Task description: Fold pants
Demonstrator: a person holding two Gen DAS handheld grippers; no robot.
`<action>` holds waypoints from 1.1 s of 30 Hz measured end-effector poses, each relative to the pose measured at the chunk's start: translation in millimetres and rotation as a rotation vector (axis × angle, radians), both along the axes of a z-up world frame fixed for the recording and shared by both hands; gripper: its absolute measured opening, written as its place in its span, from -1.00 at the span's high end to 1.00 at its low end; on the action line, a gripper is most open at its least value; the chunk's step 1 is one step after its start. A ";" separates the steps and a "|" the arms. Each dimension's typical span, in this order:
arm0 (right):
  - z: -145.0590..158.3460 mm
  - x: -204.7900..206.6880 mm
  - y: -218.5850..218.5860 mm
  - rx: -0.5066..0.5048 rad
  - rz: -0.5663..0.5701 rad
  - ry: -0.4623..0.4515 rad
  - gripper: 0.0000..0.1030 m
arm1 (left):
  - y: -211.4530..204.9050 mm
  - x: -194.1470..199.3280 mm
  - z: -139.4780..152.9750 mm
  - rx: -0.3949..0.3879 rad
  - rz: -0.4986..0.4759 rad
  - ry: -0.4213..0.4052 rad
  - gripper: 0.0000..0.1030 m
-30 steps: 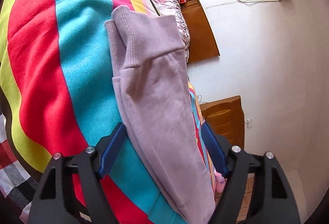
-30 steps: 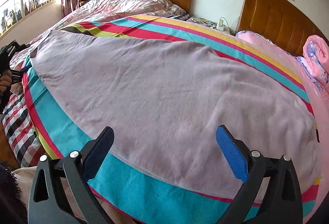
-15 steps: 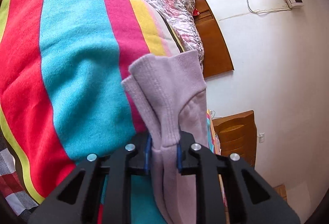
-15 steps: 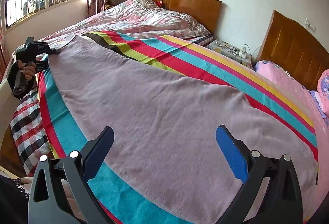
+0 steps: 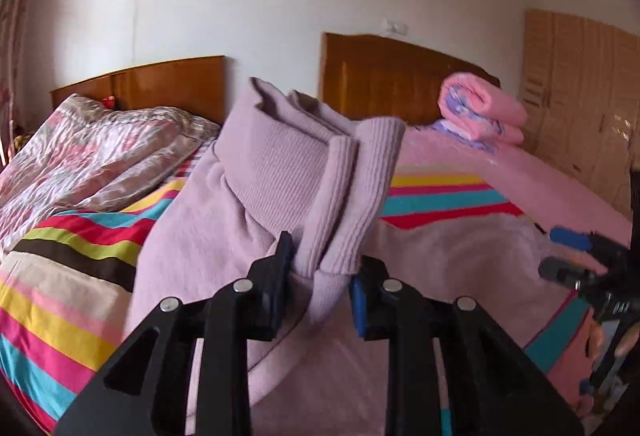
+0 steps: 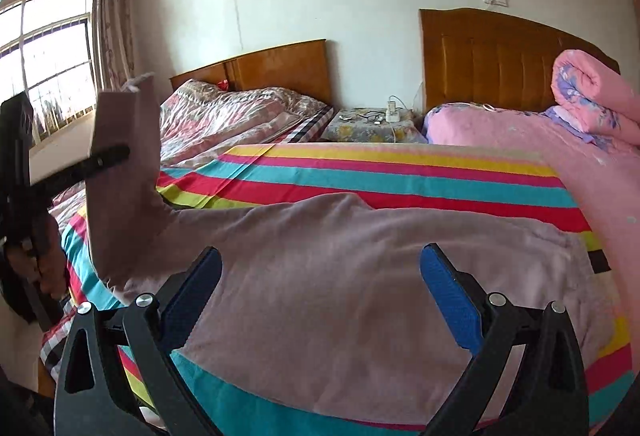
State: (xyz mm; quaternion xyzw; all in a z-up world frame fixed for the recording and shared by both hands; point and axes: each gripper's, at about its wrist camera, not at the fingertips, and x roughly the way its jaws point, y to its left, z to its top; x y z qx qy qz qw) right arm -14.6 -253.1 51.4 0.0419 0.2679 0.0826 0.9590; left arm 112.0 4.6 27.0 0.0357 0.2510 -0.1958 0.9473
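Lilac sweatpants [image 6: 340,268] lie spread across the striped blanket [image 6: 360,171] on the bed. My left gripper [image 5: 320,272] is shut on the ribbed leg cuffs [image 5: 332,187] and holds them lifted above the bed; the leg hangs down from it. It also shows at the left of the right wrist view [image 6: 108,155], with the cuff end upright. My right gripper [image 6: 320,292] is open and empty, low over the waist part of the pants; it shows at the right edge of the left wrist view [image 5: 576,252].
A second bed with a crumpled floral quilt [image 6: 224,115] lies at the left, a nightstand with chargers [image 6: 372,123] between the wooden headboards. A rolled pink quilt [image 6: 592,99] sits on the pink sheet at the right. A window [image 6: 48,67] is at far left.
My left gripper has lifted the cuffs off the blanket and swung round toward the headboards. My right gripper stays open and has dropped lower over the pants.
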 end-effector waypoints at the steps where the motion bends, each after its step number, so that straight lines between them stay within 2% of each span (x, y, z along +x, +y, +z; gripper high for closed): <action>1: -1.1 -2.1 -9.4 0.000 -0.023 0.005 -0.87 | -27.9 -5.0 -21.5 0.046 -0.093 0.045 0.00; 2: -3.2 -4.6 -17.4 0.003 -0.041 0.012 -0.88 | -50.5 -12.2 -41.4 0.094 -0.169 0.089 -0.04; 4: -10.5 -7.5 -29.5 0.023 -0.051 0.039 -0.88 | -71.1 -29.1 -65.9 0.127 -0.234 0.098 -0.12; 6: -20.6 -7.2 -34.9 0.042 -0.043 0.073 -0.88 | -62.1 -33.9 -70.0 0.080 -0.232 0.108 -0.31; 9: -38.5 -2.7 -31.8 0.109 0.005 0.132 -0.88 | -8.9 -34.3 -62.0 -0.061 -0.138 0.118 -0.58; 11: -51.6 3.0 -20.9 0.203 0.079 0.185 -0.88 | 42.1 -35.1 -58.5 -0.106 -0.026 0.106 -0.64; 14: -69.2 19.8 3.0 0.346 0.200 0.269 -0.88 | 102.1 -40.4 -63.0 -0.093 0.131 0.120 -0.67; 16: -82.0 32.3 16.8 0.389 0.247 0.340 -0.77 | 128.5 -41.1 -74.1 -0.061 0.204 0.150 -0.68; 17: -89.4 38.7 23.5 0.383 0.248 0.385 -0.65 | 139.0 -41.9 -79.0 -0.050 0.230 0.161 -0.68; 19: -104.6 49.4 31.5 0.352 0.216 0.474 -0.58 | 154.6 -41.0 -88.8 -0.043 0.259 0.179 -0.68; 22: -104.1 53.5 36.1 0.348 0.209 0.469 -0.56 | 163.5 -41.7 -95.7 -0.057 0.279 0.181 -0.69; 24: -102.2 59.1 42.3 0.339 0.219 0.480 -0.44 | 159.8 -45.2 -94.6 -0.054 0.280 0.169 -0.70; 28: -101.0 68.8 54.8 0.330 0.231 0.490 -0.32 | 148.8 -38.6 -98.9 0.022 0.302 0.153 -0.79; 31: -109.6 74.4 51.0 0.378 0.200 0.500 0.14 | 155.4 -29.5 -108.7 0.000 0.322 0.195 -0.87; 32: -111.2 72.9 49.0 0.379 0.190 0.492 0.46 | 160.7 -27.6 -112.1 -0.025 0.324 0.213 -0.88; 33: -110.1 70.4 46.9 0.389 0.189 0.482 0.59 | 164.7 -26.2 -114.6 -0.050 0.321 0.228 -0.88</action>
